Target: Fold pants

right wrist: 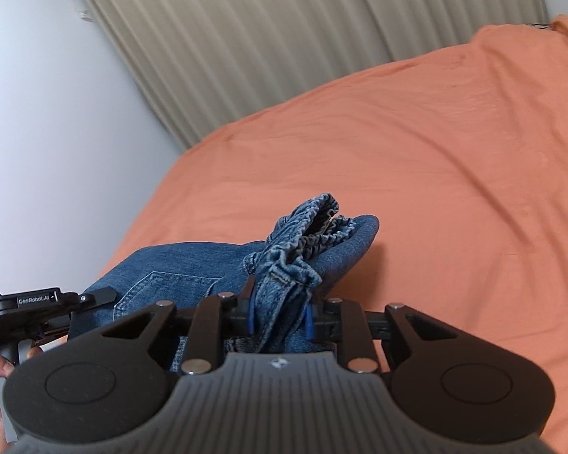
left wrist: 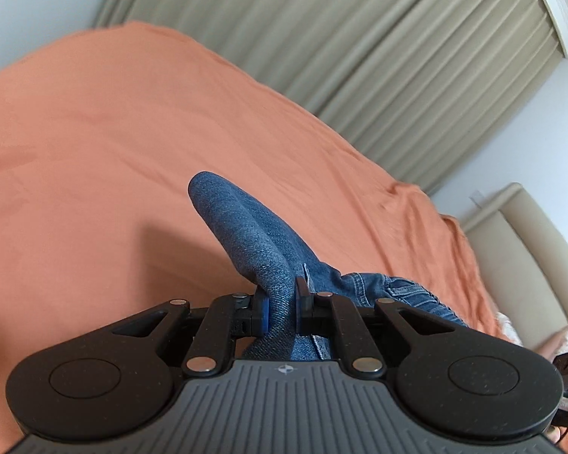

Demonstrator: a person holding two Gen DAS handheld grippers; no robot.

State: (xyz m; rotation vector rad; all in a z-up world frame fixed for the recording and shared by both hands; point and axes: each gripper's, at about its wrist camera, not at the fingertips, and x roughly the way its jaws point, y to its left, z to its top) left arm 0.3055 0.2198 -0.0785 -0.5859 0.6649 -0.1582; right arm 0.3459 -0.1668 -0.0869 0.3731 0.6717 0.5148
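soft, fairly heavy denim pants [right wrist: 178,276], lifted just above the orange bedspread [right wrist: 416,174], likely to sag and slide between grips; left gripper [left wrist: 282,304] pinching a doubled fold, right gripper [right wrist: 280,317] clamped on bunched waistband; best gripped at thick seams, hems or waistband

"GenRobot.AI" on left gripper [right wrist: 94,297]

The pants [left wrist: 246,234] are mid-blue denim with paler stitching, lying against a plain orange bedsheet [left wrist: 94,132]. Behind hang beige pleated curtains [left wrist: 359,38] beside a white wall [right wrist: 38,113]. Each tool [right wrist: 278,317] is black with blue pads.
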